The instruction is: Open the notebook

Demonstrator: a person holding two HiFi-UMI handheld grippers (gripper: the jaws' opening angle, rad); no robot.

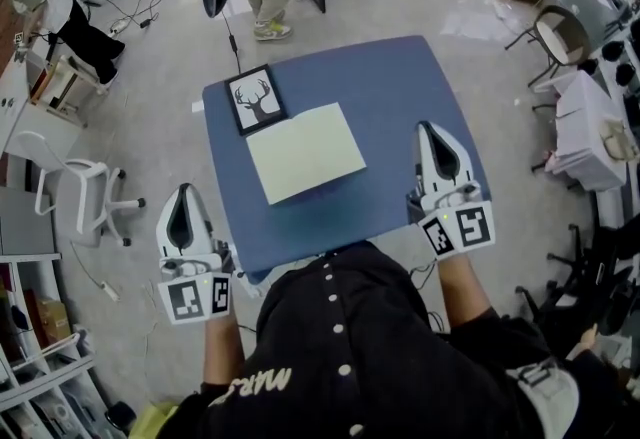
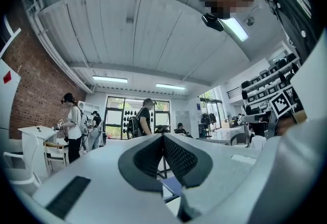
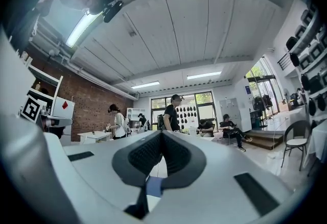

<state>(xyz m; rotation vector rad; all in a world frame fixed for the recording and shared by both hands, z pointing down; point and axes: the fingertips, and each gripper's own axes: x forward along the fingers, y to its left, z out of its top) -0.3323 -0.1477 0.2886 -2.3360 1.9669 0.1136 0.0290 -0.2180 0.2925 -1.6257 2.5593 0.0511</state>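
The notebook (image 1: 305, 152) lies flat near the middle of the blue table (image 1: 400, 87), its pale yellow-green face up and its edges turned a little against the table's. Whether that face is a cover or a page cannot be told from above. At its 10 o'clock corner, just beside it and perhaps touching, lies a small black-edged deer picture (image 1: 256, 99).

The left gripper (image 1: 183, 191) hangs off the table at the notebook's 8 o'clock, over the grey floor (image 1: 150, 142) and well apart from the notebook. Its jaws are closed together with nothing between them — in the left gripper view the dark ribbed pads (image 2: 148, 156) meet along one line, pointing out across the room.

The right gripper (image 1: 428, 129) is over the table's right edge at the notebook's 3 o'clock, clear of it. Its jaws are also closed tight and empty; in the right gripper view the pads (image 3: 145, 154) touch, and a strip of the blue table shows below them.

A white chair (image 1: 85, 192) stands on the floor at the table's 9 o'clock — beyond the left gripper.
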